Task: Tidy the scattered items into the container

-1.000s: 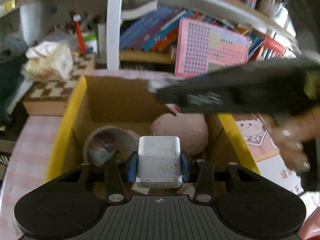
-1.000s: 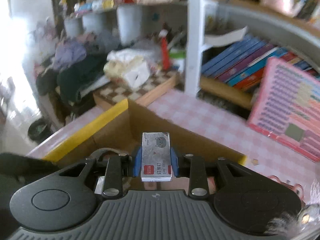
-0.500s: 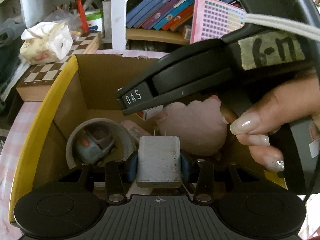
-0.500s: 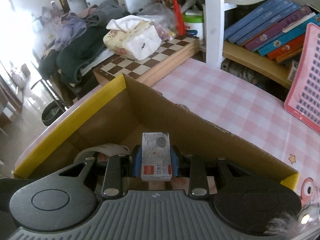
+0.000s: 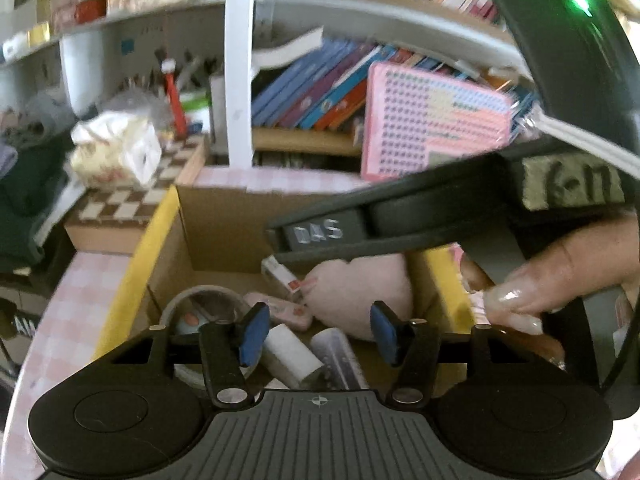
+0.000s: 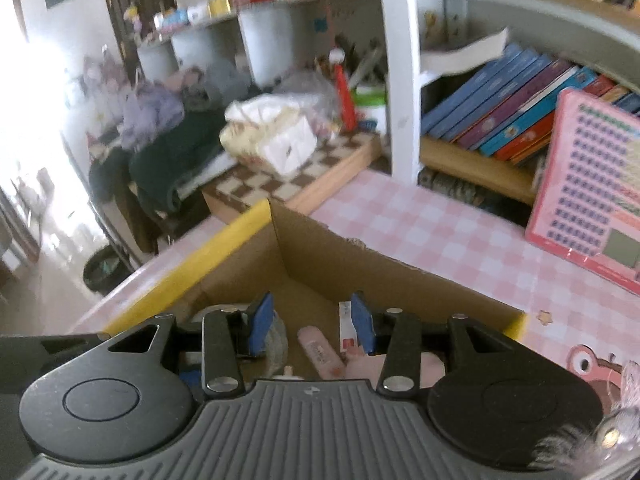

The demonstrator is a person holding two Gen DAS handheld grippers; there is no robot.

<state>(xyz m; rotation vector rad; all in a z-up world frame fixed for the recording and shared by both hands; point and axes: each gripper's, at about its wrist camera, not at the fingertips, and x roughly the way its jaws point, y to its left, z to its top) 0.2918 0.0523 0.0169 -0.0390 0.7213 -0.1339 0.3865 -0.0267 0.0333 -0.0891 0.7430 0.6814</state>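
Both grippers open over the cardboard box (image 5: 224,220), items lying inside.

The left gripper (image 5: 318,330) spreads its jaws, nothing between them; the white charger (image 5: 290,354) lies below beside a pink plush (image 5: 360,292). The right gripper (image 6: 310,324) is opening too, the small staple box (image 6: 345,326) loose against its right pad. The yellow-edged walls stand close on both sides.

Both wrist views look steeply down, close above the cardboard box (image 5: 224,224) (image 6: 320,256); both share its interior and the bookshelf (image 5: 312,92) (image 6: 500,116) behind.
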